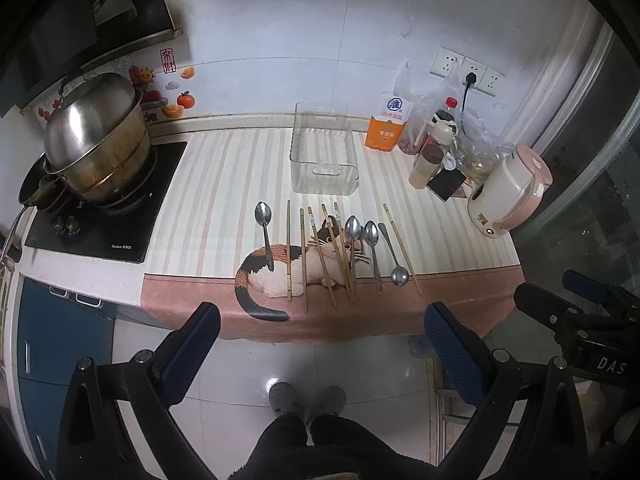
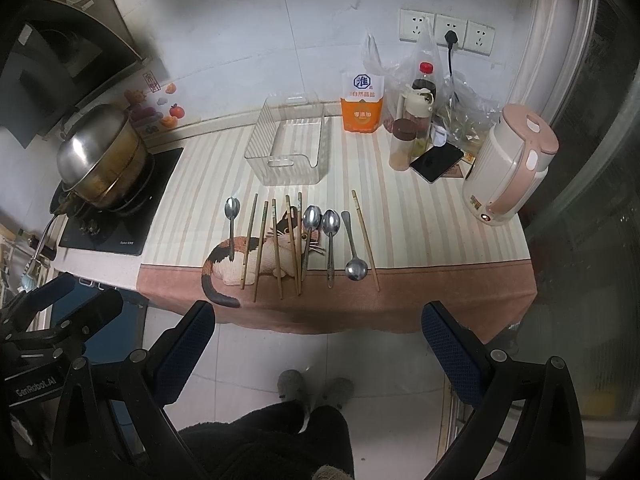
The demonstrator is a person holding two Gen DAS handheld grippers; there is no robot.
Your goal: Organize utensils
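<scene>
My left claw (image 1: 320,320) is spread wide, blue-padded fingers (image 1: 192,344) far apart and nothing between them; it touches nothing. My right claw (image 2: 318,318) is the same, gaping and unloaded, its blue pads (image 2: 450,350) clear of everything. Both hang off the near edge of the table (image 2: 420,208), out over the tiled floor (image 2: 260,360), tilted down toward the tabletop. From the left wrist view I catch the right claw's black frame at the right edge, so the two sit side by side and level.

On the striped cloth with the calico cat print (image 1: 280,272) the utensils lie in a row, handles mostly toward me. A lone steel spoon (image 1: 265,236) is at the left end. Next come the wooden chopsticks (image 1: 304,256), several sticks fanned beside each other, some crossing. Then two steel spoons (image 1: 362,240) bowl-up and touching, one reversed spoon (image 1: 394,258) with its bowl nearest me, and a single chopstick (image 1: 402,248) at the right end.

Behind the row, apart from it, stands the clear plastic rectangular bin (image 1: 324,152), holding nothing I can see. A pink-and-cream electric kettle (image 1: 508,192) sits at the right, a steel lidded pot (image 1: 96,140) on the stove at the left.
</scene>
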